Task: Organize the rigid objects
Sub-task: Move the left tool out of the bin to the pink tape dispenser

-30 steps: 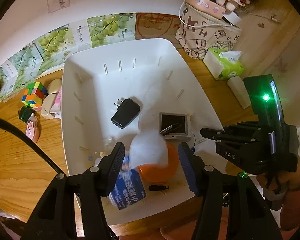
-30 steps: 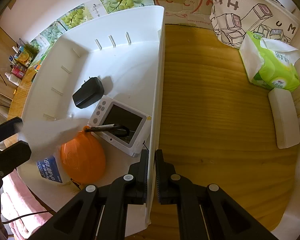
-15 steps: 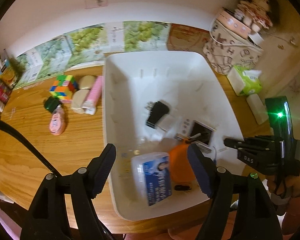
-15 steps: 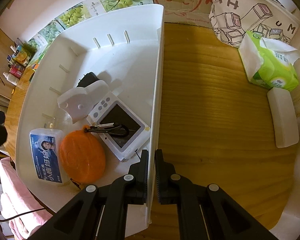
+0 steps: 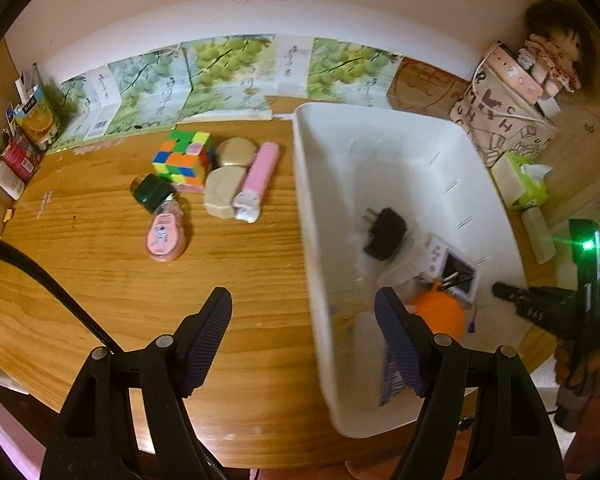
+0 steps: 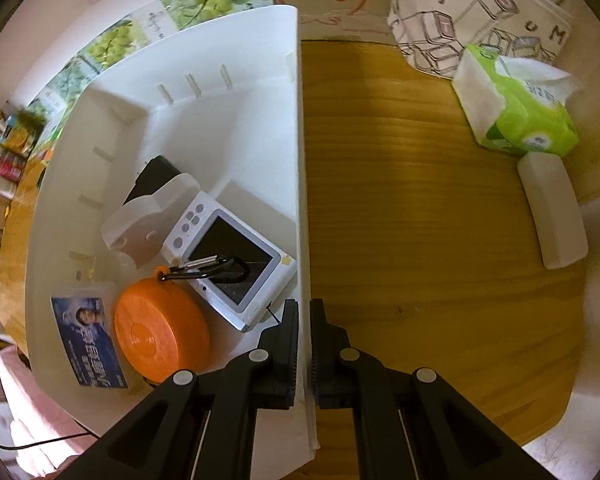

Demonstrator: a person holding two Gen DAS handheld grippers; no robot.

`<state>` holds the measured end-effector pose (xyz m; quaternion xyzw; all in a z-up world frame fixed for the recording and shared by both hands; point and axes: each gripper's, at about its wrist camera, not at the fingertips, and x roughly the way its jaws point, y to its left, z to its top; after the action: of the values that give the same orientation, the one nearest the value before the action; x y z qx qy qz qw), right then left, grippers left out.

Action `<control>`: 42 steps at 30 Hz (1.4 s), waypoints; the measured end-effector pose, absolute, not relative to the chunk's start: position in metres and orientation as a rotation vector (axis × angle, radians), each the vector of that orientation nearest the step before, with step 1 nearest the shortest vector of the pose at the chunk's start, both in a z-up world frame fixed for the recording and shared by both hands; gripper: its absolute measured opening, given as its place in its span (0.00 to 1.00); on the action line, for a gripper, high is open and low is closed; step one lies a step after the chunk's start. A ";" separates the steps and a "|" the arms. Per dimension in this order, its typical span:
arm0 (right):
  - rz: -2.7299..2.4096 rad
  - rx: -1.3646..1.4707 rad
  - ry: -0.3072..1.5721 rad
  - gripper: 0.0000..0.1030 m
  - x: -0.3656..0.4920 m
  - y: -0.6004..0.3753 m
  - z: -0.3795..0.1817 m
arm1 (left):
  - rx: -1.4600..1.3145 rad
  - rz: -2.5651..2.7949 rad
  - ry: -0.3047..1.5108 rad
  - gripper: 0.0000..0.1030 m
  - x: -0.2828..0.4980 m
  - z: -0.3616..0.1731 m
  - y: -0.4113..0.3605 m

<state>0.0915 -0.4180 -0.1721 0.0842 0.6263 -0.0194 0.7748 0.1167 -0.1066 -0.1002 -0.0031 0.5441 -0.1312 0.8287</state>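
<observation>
A white bin (image 5: pixel 320 184) (image 6: pixel 260 80) holds a black charger (image 5: pixel 384 234), a white device with a screen (image 6: pixel 232 256), an orange round case (image 6: pixel 160 332), a white plastic piece (image 6: pixel 140 224) and a blue-labelled box (image 6: pixel 88 340). My right gripper (image 6: pixel 305 344) is shut on the bin's right wall. My left gripper (image 5: pixel 304 336) is open and empty above the table, at the bin's left wall. On the table to the left lie a Rubik's cube (image 5: pixel 184 160), two beige cases (image 5: pixel 224 190), a pink tube (image 5: pixel 258 180), a green cap (image 5: pixel 150 192) and a pink tape dispenser (image 5: pixel 164 236).
A green tissue pack (image 6: pixel 516 108), a white block (image 6: pixel 552 208) and a printed bag (image 6: pixel 480 8) stand right of the bin. Grape-print boxes (image 5: pixel 220 76) line the back wall. Small bottles and cartons (image 5: pixel 24 136) sit at the far left.
My left gripper let go of the white plastic piece into the bin, opened wider and swung left towards the loose objects. The right gripper kept its hold on the bin wall.
</observation>
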 end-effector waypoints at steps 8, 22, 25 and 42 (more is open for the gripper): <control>-0.124 0.216 1.361 0.05 0.089 -0.420 -0.172 | 0.054 -0.288 1.210 0.75 0.131 -0.118 -0.074; -0.267 0.271 1.360 0.11 0.087 -0.414 -0.171 | 0.103 -0.267 1.242 0.75 0.168 -0.153 -0.010; -0.283 0.278 1.351 0.11 0.086 -0.414 -0.171 | 0.102 -0.258 1.257 0.75 0.181 -0.160 0.000; -0.311 0.301 1.363 0.12 0.087 -0.416 -0.169 | 0.057 -0.332 1.433 0.75 0.245 -0.214 0.003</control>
<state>0.0867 -0.4158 -0.1694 0.1379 0.6248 -0.1427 0.7552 0.2446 0.0030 -0.2137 0.0259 0.6537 -0.1512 0.7411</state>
